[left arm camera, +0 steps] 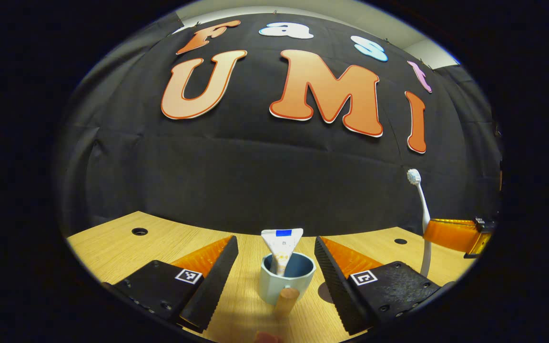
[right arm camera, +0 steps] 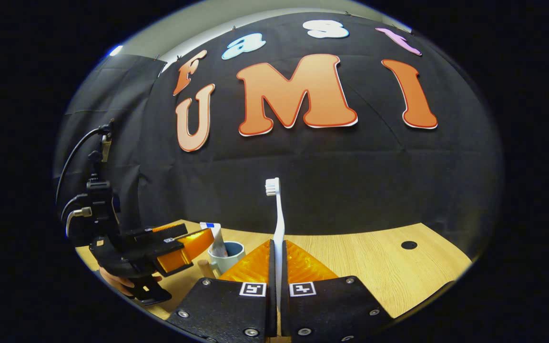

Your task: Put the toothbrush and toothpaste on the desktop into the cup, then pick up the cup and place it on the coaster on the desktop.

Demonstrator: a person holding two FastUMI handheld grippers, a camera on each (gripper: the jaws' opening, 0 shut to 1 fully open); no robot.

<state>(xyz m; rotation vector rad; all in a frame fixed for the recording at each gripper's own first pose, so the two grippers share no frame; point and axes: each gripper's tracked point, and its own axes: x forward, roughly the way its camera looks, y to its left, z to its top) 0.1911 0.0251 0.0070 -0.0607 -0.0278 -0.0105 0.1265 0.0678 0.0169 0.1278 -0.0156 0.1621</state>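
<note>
A pale blue cup (left arm camera: 286, 277) with a wooden handle stands on the wooden desktop (left arm camera: 127, 247), and a white toothpaste tube (left arm camera: 281, 245) leans upright inside it. My left gripper (left arm camera: 274, 281) is open, its fingers on either side of the cup and apart from it. A white toothbrush (right arm camera: 278, 224) stands upright, bristles on top, and my right gripper (right arm camera: 277, 267) is shut on its handle. In the left gripper view the toothbrush (left arm camera: 421, 209) and the right gripper (left arm camera: 455, 234) are at the far right. The cup (right arm camera: 227, 255) and the left gripper (right arm camera: 179, 245) sit at the left in the right gripper view.
Round cable holes mark the desktop (left arm camera: 139, 231) (right arm camera: 409, 245). A dark round patch (left arm camera: 324, 291) lies on the wood just right of the cup, partly hidden by my left finger. A hand (right arm camera: 119, 281) holds the left gripper. The black cloth wall stands close behind the desk.
</note>
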